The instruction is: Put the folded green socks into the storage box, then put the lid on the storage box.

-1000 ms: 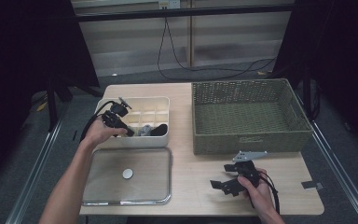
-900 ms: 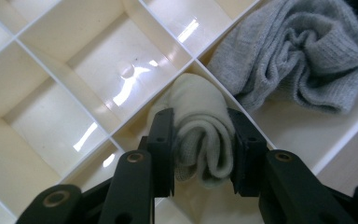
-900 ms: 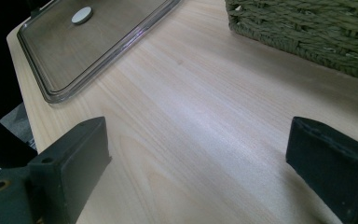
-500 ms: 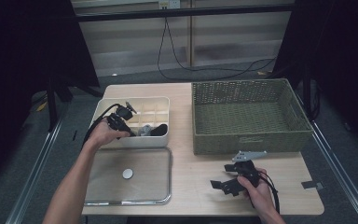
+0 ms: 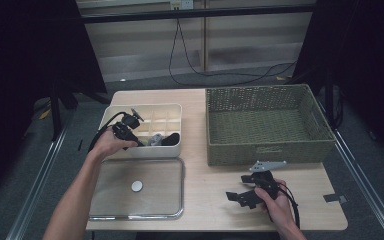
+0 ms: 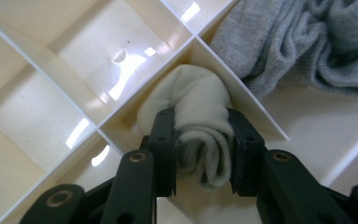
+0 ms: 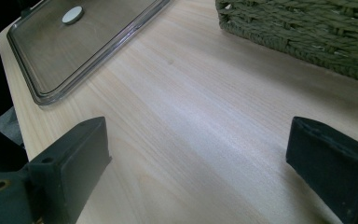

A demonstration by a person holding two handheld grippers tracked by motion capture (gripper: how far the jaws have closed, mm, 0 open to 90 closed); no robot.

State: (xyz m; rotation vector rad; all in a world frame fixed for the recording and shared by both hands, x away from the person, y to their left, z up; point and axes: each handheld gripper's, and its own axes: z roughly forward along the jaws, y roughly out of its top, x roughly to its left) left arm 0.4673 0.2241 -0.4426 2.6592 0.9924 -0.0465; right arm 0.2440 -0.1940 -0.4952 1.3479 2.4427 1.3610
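A dark room is surrounding the wooden table [image 5: 205, 185], with black curtains hanging at nine and three o'clock, a pale slatted wall running along twelve o'clock, and a black cable [image 5: 190, 55] drooping down it to a grey floor.

At the table's nine o'clock side, the left gripper [image 6: 200, 149] is reaching into the white divided box [image 5: 172, 111], which is sitting toward ten o'clock of the tabletop. Its jaws are pinching a rolled cream sock [image 6: 193, 107] that is lying in one compartment, pushed up against the crossing of the dividers; the jaws have just been easing slightly apart, yet the pads are pressing the roll on both sides. In the left gripper view a grey sock [image 6: 307, 42] is bunching up in the next compartment at one o'clock of the cream one, and the cells at ten o'clock are showing bare glossy plastic.

Just below the box, at seven o'clock of the table, the clear lid [image 5: 110, 200] is lying flat, a round white knob at its centre.

At one o'clock a green woven basket [image 5: 265, 150] is standing. Below it, at five o'clock, the right gripper [image 7: 200, 154] is resting low over bare wood, jaws spread wide with nothing between them.
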